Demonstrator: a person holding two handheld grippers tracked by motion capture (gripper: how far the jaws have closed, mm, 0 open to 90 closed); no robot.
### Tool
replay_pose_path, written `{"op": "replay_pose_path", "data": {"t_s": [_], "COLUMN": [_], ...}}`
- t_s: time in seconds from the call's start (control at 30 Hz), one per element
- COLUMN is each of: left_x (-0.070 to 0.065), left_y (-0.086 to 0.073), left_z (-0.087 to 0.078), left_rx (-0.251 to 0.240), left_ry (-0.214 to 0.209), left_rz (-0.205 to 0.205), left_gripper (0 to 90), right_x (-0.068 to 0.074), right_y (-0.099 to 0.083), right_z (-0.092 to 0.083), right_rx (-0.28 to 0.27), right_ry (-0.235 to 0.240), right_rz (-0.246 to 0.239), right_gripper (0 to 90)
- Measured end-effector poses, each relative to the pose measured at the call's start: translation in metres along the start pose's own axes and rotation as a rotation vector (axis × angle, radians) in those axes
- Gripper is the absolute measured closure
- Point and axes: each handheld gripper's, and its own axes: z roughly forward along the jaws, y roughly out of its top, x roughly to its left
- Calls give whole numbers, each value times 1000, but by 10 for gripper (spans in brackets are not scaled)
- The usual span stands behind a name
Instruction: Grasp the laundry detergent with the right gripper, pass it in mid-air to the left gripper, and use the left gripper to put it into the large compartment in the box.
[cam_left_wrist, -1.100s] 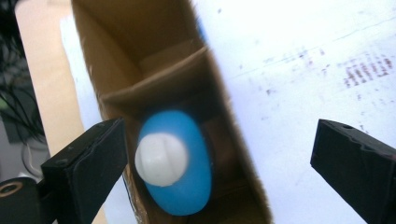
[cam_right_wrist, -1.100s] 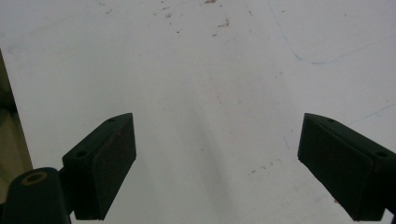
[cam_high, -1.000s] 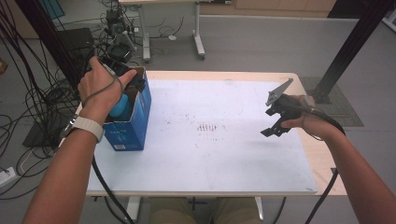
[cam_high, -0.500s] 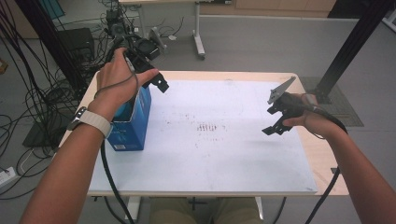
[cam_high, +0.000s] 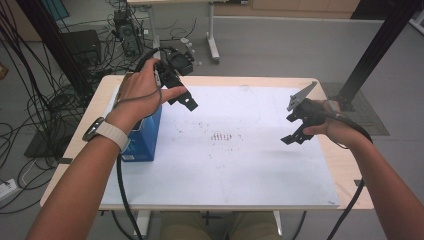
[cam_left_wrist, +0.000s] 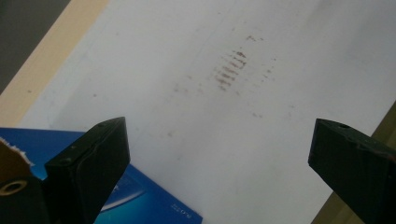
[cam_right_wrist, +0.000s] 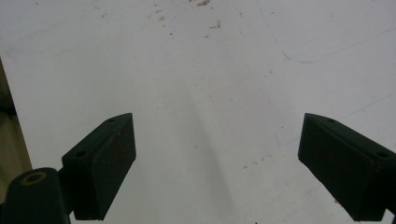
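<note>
Standing upright on its narrow base, the blue box (cam_high: 145, 137) ran its long side toward the far table edge, just below and behind the left gripper (cam_high: 186, 100). That gripper's jaws gaped wide, holding nothing. Glossy blue card with pale print showed. The right gripper (cam_high: 295, 127), well apart, was also spread wide, empty, over the white sheet (cam_high: 240, 170).

Blue box (cam_high: 145, 135) at left of the high view: printed cardboard, slightly glossy, with a torn brown edge at lower left of the left gripper view. White sheet (cam_high: 225, 165) over the worktop (cam_high: 350, 172): matt, smooth, paper-like, stained with reddish-brown specks. Worktop rim: pale wood-look laminate. Left tool (cam_high: 182, 97) and right tool (cam_high: 295, 127): matt black plastic, faintly grainy pads (cam_right_wrist: 114, 163).
</note>
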Motion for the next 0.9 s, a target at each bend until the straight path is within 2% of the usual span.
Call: {"op": "replay_pose_path", "data": {"t_s": [0.1, 0.33, 0.47, 0.9], "left_x": [-7, -21, -32, -66], "left_y": [3, 8, 13, 27], "left_z": [6, 21, 29, 54], "left_rx": [10, 23, 33, 47], "left_ry": [-11, -49, -63, -108], "left_rz": [43, 103, 153, 255], "left_gripper": [59, 61, 63, 70], "right_x": [0, 0, 0, 1], "right_y": [0, 0, -1, -2], "right_z": [0, 0, 0, 1], "right_rx": [0, 2, 3, -3], "right_ry": [0, -1, 0, -2], "right_rz": [0, 4, 5, 11], "right_gripper": [112, 112, 112, 112]}}
